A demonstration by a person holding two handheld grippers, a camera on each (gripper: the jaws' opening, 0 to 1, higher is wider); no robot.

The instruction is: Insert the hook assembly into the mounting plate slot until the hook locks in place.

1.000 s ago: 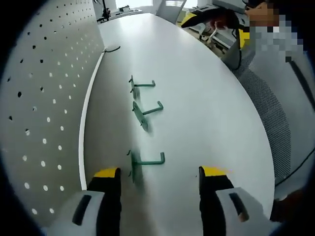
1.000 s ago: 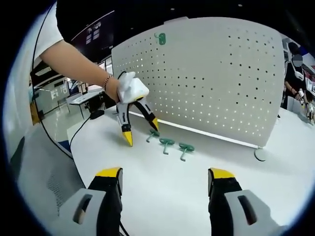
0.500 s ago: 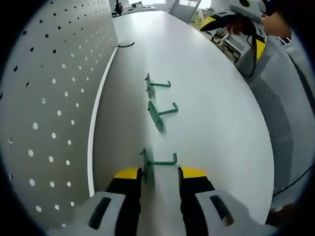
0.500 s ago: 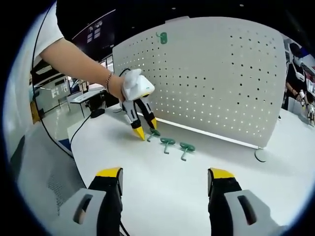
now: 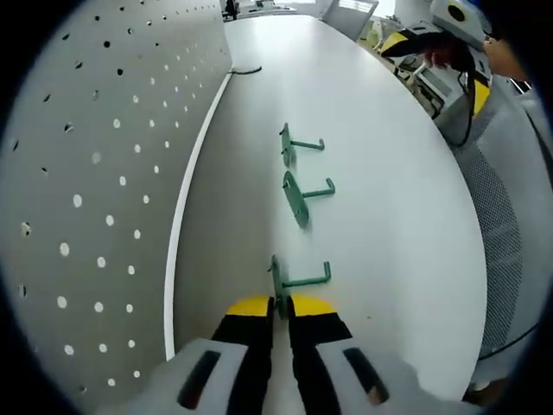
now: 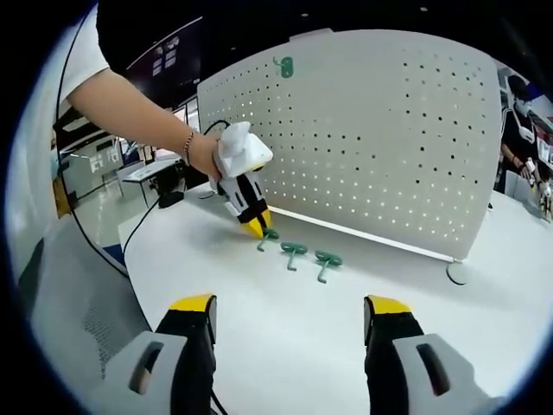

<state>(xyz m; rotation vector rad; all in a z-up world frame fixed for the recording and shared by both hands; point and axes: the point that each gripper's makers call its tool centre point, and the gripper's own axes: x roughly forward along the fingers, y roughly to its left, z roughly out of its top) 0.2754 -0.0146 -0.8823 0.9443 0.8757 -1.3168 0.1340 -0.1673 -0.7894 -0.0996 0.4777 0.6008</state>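
Pegboard (image 6: pixel 371 147) dominates my right gripper view, a big white perforated panel standing on the white table (image 6: pixel 285 337), with one green hook (image 6: pixel 282 67) already hanging near its top edge. So that's the mounting plate, and nothing from the table has gone into it yet as far as I can see.

Three more green hooks lie in a row on the table just in front of the panel. In my left gripper view I've got the left gripper (image 5: pixel 282 305) clamped down on the nearest hook (image 5: pixel 294 281), jaws pinched on its flat base plate with the bent arm sticking out to the side. It looks to be resting on the table, not lifted. The middle hook (image 5: pixel 299 198) and far hook (image 5: pixel 289 144) sit untouched beyond it.

My right gripper (image 6: pixel 289 311) hangs well back from everything, jaws spread wide, nothing in them.

So progress-wise: grab is basically done, everything else is left. I reckon I need to lift, turn the base toward the panel, and push it into the holes until it catches.
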